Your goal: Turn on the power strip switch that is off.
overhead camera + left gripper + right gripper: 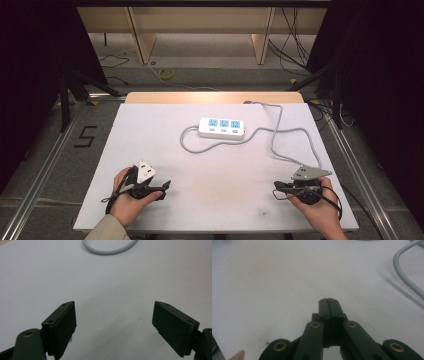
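We see the white worktop (215, 165) evenly lit from above against black side edges, soft shadows under the close, slightly blurred claws, and faint grain throughout.

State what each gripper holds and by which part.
Nothing is held. The left gripper has its jaws wide apart over bare table; the right gripper has its jaws shut together with nothing between them.

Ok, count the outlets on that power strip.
3, in one row along the power strip: left outlet, middle outlet, right outlet. None looks hidden.
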